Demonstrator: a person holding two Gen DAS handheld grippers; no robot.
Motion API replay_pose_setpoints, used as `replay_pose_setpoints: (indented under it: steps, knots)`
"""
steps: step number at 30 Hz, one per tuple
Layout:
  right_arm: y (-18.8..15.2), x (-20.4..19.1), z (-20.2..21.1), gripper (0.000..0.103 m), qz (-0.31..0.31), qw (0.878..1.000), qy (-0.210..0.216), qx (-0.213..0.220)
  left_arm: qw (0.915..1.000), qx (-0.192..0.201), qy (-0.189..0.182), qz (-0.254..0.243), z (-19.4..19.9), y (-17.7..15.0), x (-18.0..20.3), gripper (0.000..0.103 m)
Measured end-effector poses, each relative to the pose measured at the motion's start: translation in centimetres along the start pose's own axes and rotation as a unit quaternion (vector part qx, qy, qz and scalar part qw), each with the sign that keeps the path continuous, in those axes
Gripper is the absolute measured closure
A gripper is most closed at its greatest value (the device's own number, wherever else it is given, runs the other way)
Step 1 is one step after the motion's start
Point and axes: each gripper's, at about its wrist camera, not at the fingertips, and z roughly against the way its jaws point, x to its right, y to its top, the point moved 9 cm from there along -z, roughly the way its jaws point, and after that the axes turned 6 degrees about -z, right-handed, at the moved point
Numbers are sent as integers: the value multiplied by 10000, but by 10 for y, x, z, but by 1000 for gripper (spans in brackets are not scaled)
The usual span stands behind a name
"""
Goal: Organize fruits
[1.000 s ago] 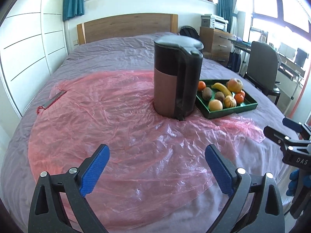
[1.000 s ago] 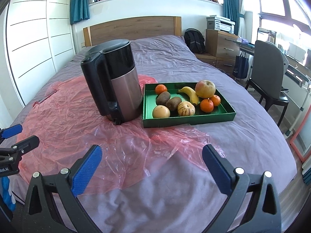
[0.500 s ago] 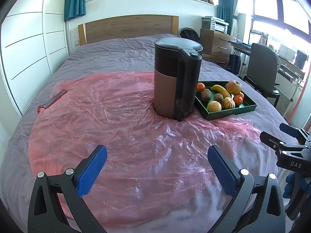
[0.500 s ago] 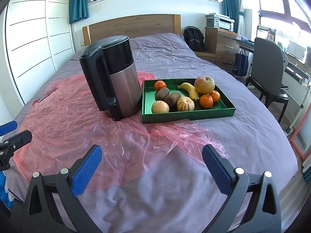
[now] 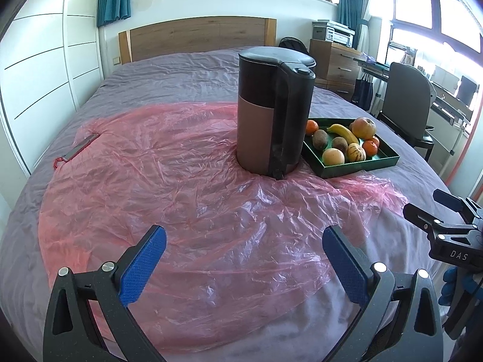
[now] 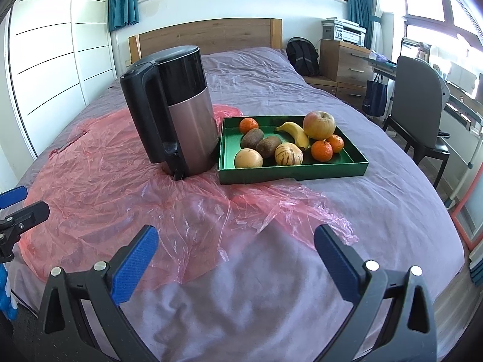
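- Left gripper [image 5: 241, 259]: blue-padded fingers [image 5: 142, 267] spread wide, nothing between them, hovering over the crumpled pink plastic sheet [image 5: 169, 187] on the grey-purple bedspread [image 6: 377, 211].
- Right gripper [image 6: 235, 259]: fingers also wide apart and empty; left finger over the sheet's edge, right finger over bare bedspread.
- Each gripper shows at the edge of the other's view: right one at far right in the left view, left one at far left in the right view.
- Black-and-brushed-metal electric kettle [image 6: 178, 111] stands upright on the pink sheet, well ahead of both finger pairs; ahead-left of the right fingers, straight ahead of the left fingers.
- Shallow green rectangular tray [image 6: 295, 172] sits just right of the kettle, well beyond the right fingers, on the sheet's edge.
- In the tray: yellow banana [image 6: 294, 132], large red-yellow apple [image 6: 319, 125], three small orange mandarins [image 6: 321, 150], two brown kiwis [image 6: 259, 143], a pale round fruit [image 6: 248, 158], a striped yellowish fruit [image 6: 288, 154]. All loosely grouped, several touching.
- Flat dark object with a red cord [image 5: 80, 147] lies far ahead-left of the left fingers, on the sheet's edge.
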Motion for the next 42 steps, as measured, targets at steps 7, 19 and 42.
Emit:
replay_pose_setpoints:
  steps: [7, 19, 42]
  knots:
    - [1, 5, -2, 0, 1, 10000, -56, 35, 10000, 17, 76, 41, -2, -1, -7, 1]
    - [6, 27, -2, 0, -117, 9997, -219, 80, 9997, 61, 199, 144, 1, -1, -21, 1]
    - [4, 35, -8, 0, -147, 9995, -281, 3, 9997, 34, 166, 189, 2, -2, -25, 1]
